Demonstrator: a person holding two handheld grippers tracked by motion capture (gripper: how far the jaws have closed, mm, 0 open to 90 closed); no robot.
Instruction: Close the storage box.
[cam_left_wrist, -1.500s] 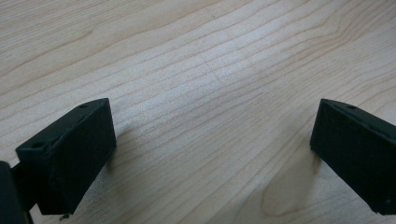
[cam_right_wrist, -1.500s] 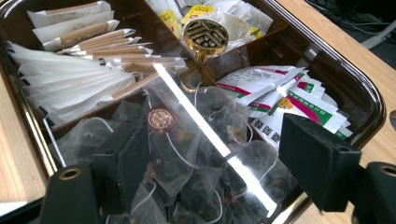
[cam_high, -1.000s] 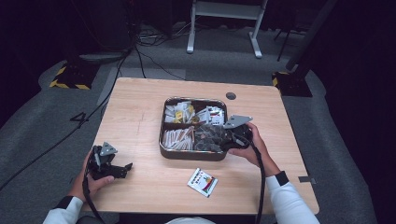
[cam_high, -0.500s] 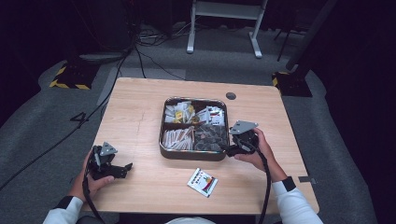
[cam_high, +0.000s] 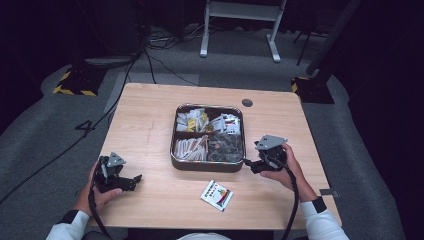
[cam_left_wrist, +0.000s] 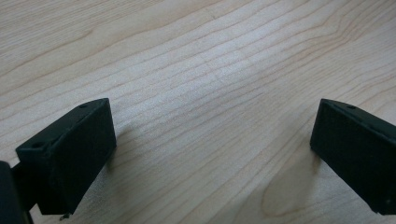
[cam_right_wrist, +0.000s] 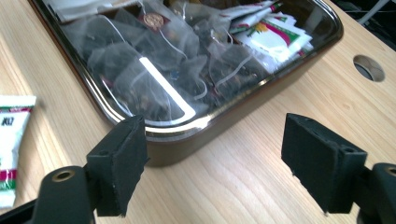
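A dark metal tray (cam_high: 207, 166) with four compartments sits mid-table, holding paper sachets and mesh tea bags (cam_right_wrist: 154, 60). One white, red and green tea packet (cam_high: 216, 195) lies on the wood in front of it. My right gripper (cam_high: 251, 165) stands open just off the tray's near right corner; in the right gripper view its jaws (cam_right_wrist: 212, 163) frame the tray's rim (cam_right_wrist: 187, 125) with nothing between them. My left gripper (cam_high: 133, 181) rests open at the near left of the table, and its jaws (cam_left_wrist: 210, 154) hang over bare wood.
The light wooden table (cam_high: 150, 115) has a round cable hole (cam_high: 247, 103) behind the tray. Grey carpet, cables and a white stand's legs (cam_high: 240, 30) lie beyond the far edge. The packet (cam_right_wrist: 11, 140) shows left of my right jaws.
My right gripper has drawn back from over the tray's right compartments to the table beside its near right corner. The left gripper has stayed put.
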